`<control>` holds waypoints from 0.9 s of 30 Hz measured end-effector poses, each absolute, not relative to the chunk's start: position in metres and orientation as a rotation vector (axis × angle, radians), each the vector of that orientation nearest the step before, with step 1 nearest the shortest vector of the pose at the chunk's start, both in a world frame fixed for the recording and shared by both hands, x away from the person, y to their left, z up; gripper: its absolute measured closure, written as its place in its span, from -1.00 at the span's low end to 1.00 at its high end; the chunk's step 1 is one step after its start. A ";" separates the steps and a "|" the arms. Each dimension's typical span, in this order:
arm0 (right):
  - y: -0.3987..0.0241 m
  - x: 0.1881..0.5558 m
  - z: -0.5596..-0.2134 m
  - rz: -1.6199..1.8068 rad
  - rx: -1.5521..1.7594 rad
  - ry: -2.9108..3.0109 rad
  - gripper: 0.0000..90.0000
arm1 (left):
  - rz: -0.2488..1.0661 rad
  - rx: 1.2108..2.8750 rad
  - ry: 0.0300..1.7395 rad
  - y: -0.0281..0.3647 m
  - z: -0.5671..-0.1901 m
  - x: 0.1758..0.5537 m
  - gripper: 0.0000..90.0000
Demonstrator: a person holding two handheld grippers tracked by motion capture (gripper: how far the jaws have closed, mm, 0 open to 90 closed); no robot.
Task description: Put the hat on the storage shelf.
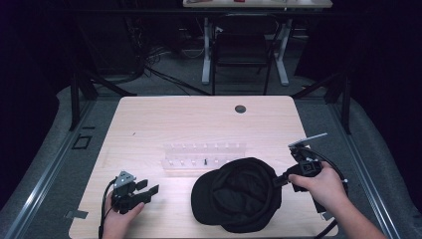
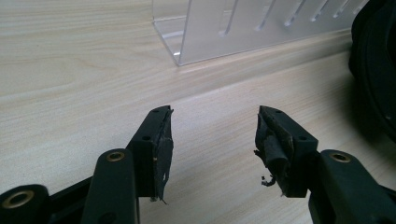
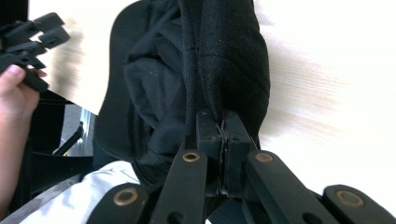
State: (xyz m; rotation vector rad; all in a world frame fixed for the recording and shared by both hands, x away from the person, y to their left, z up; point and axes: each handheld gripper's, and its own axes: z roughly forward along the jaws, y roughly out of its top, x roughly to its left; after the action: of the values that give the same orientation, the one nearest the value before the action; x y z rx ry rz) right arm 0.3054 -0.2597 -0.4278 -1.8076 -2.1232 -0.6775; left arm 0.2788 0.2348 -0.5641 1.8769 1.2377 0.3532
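You're at a light wood surface (image 1: 149, 124) under a dark room. A black cap (image 1: 236, 194) lies near the front edge, right of centre, opening up, w/ its lining showing. Just behind it sits a clear rack (image 1: 204, 157) w/ rows of slots; a small dark item stands in one slot, too small to tell what.

Your right hand (image 1: 326, 184) holds the right hand-held gripper (image 1: 276, 181) at the cap's right edge. In the right gripper view its jaws are clenched on the cap's rim (image 3: 205, 70), fabric pinched between them, and the cap looks bunched and partly lifted there.

Your left hand (image 1: 119, 216) holds the left hand-held gripper (image 1: 148, 188) near the front left of the surface, well apart from the cap. In the left gripper view its jaws are released, w/ a clear gap and bare wood between them; the pads (image 2: 163, 144) look frayed. The rack's corner (image 2: 182, 51) is ahead of it and the cap's edge (image 2: 373, 70) sits at far right.

A dark round hole (image 1: 240, 108) marks the surface's far side.
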 end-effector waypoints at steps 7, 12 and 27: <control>-0.262 0.307 -0.417 -0.726 -1.764 -2.091 0.97 | 0.355 1.875 1.239 0.235 -0.564 0.279 0.03; -0.262 0.307 -0.409 -0.776 -1.781 -2.044 0.97 | 0.356 1.875 1.239 0.235 -0.564 0.279 0.03; -0.253 0.307 -0.390 -0.884 -1.687 -1.974 0.97 | 0.352 1.877 1.238 0.235 -0.564 0.279 0.03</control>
State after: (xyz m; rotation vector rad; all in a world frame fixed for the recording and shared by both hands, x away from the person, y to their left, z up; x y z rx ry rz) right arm 0.3072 -0.2532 -0.3903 -1.6874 -1.9739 -0.8840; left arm 0.2786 0.2350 -0.5640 1.8774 1.2379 0.3519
